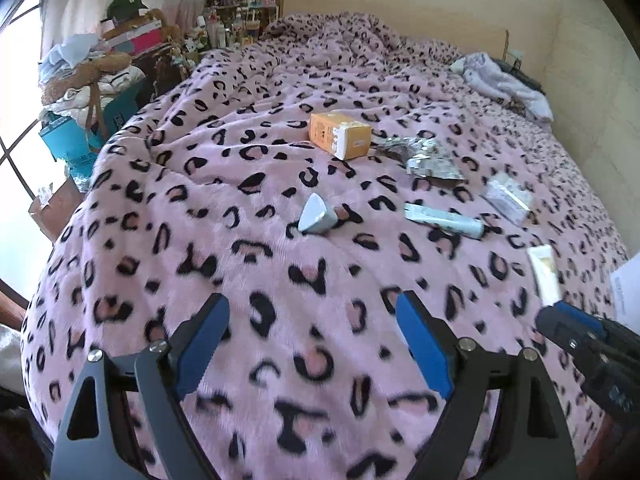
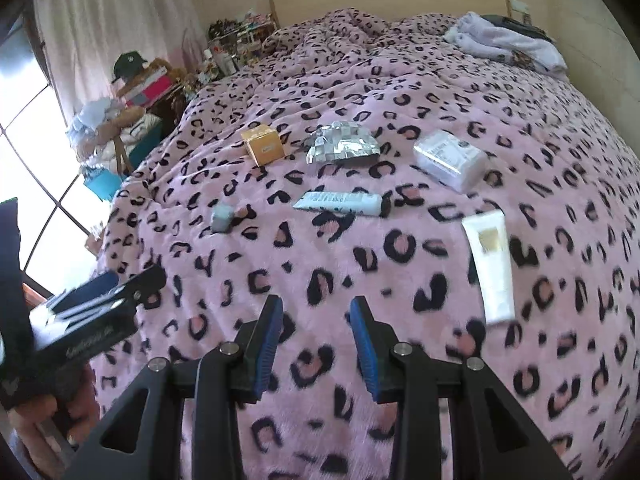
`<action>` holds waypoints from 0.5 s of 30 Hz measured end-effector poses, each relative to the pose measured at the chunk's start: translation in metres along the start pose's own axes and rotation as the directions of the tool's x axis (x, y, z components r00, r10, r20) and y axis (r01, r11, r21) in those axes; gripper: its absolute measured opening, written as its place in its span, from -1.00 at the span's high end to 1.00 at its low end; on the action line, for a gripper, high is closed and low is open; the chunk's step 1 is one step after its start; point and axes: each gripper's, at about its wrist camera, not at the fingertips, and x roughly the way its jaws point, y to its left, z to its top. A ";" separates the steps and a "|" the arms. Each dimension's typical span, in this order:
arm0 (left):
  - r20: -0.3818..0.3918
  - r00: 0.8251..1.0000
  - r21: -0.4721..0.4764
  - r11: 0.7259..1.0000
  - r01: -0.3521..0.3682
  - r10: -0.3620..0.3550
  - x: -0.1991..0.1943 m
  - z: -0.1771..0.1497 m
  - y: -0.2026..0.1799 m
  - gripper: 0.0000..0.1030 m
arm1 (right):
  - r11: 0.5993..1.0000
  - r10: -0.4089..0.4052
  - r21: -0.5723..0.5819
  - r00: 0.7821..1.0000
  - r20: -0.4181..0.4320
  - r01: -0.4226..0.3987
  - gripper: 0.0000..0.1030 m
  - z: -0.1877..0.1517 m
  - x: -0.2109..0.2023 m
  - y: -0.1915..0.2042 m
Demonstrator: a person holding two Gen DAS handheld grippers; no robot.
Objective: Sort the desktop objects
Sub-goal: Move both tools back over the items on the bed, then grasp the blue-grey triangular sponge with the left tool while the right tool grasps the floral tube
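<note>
Several small items lie on a pink leopard-print blanket [image 1: 280,360]: an orange box [image 1: 340,136] [image 2: 264,146], a silver foil packet [image 1: 428,156] [image 2: 344,146], a pale blue tube [image 1: 444,220] [image 2: 340,202], a small pale blue wedge-shaped piece [image 1: 316,216] [image 2: 222,218], a white tube [image 1: 544,276] [image 2: 490,264] and a white wrapped pack [image 1: 508,196] [image 2: 450,160]. My left gripper [image 1: 311,300] hovers over the blanket, short of the wedge, open wide and empty. My right gripper [image 2: 317,300] is open with a narrower gap, nothing in it, left of the white tube.
Crumpled pale clothes [image 2: 508,44] lie at the bed's far right by the headboard. A cluttered pile of boxes, bags and a dark cap [image 1: 120,60] stands left of the bed beside a bright window. A white sheet [image 1: 626,292] shows at the right edge.
</note>
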 end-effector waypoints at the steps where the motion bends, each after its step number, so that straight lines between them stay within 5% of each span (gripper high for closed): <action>1: -0.012 1.000 -0.001 1.000 -0.010 0.010 0.012 0.008 0.000 -0.68 | 1.000 -0.009 -0.012 1.000 -0.002 0.009 0.31 0.006 0.006 0.000; 9: -0.074 0.997 -0.011 0.999 -0.035 0.034 0.087 0.060 0.005 -0.68 | 1.000 0.008 -0.007 0.999 -0.047 -0.009 0.31 0.045 0.038 -0.006; 15: -0.124 0.991 0.002 0.999 -0.041 0.041 0.127 0.059 0.003 -0.68 | 0.990 -0.013 -0.139 0.994 -0.112 -0.003 0.31 0.070 0.077 0.001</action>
